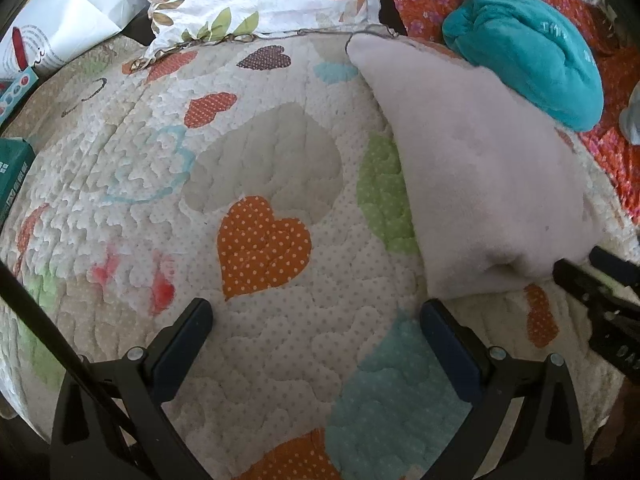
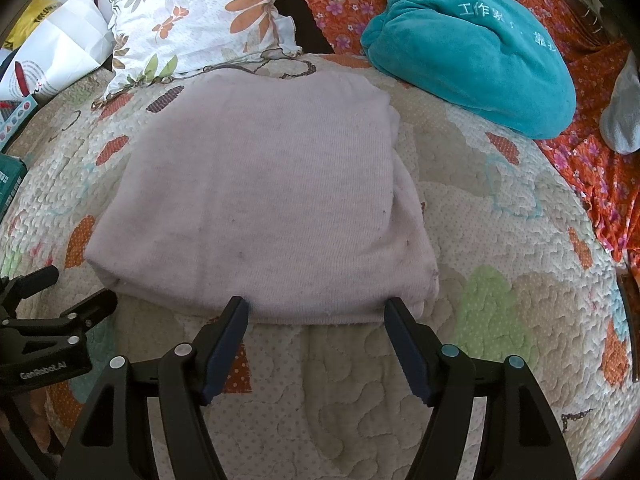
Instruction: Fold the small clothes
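Note:
A pale pink garment point(image 2: 260, 200) lies folded in a thick rectangle on the heart-patterned quilt point(image 2: 500, 240). My right gripper point(image 2: 316, 312) is open, its fingertips at the garment's near edge, holding nothing. In the left wrist view the garment point(image 1: 480, 168) lies to the right. My left gripper point(image 1: 316, 312) is open and empty over the bare quilt point(image 1: 260, 240), its right fingertip close to the garment's near corner. The right gripper shows at that view's right edge point(image 1: 600, 280).
A teal plush bundle point(image 2: 472, 52) lies behind the garment on an orange floral sheet point(image 2: 600, 184). A flowered pillow point(image 2: 192, 20) and white paper bags point(image 2: 60, 52) sit at the back left. A green box point(image 1: 12, 176) is at the left edge.

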Demonstrator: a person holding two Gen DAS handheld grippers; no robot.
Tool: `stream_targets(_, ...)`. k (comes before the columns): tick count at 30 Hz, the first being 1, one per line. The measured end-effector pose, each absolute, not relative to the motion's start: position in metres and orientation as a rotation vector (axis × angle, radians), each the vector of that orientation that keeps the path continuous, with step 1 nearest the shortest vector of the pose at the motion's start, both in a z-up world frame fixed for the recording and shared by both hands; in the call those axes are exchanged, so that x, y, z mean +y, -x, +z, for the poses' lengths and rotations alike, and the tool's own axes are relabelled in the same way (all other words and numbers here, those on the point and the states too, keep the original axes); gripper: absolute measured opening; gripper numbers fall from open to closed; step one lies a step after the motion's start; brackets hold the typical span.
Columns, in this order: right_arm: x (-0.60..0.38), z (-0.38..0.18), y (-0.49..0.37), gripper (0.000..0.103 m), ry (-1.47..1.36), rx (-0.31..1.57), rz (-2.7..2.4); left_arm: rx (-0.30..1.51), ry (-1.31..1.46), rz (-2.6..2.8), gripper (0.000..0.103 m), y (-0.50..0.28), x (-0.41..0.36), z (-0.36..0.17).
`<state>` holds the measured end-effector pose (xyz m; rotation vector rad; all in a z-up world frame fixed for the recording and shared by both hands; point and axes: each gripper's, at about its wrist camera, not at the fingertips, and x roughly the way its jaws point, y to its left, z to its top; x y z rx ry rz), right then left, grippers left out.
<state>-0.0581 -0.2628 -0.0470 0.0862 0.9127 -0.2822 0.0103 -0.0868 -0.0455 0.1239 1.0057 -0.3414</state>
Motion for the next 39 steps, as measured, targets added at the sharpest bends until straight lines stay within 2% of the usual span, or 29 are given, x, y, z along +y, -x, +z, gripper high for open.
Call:
stream_targets(7, -0.261, -0.047, 0.06, 0.075, -0.076, 0.913, -0.287, 0.907, -0.125, -0.336, 0.103, -0.002, -0.084, -0.023)
stream_targets(39, -0.247, -0.05, 0.06, 0.076, -0.031, 0.916, -0.288, 0.913, -0.093, -0.353, 0.103, -0.001, -0.083, -0.016)
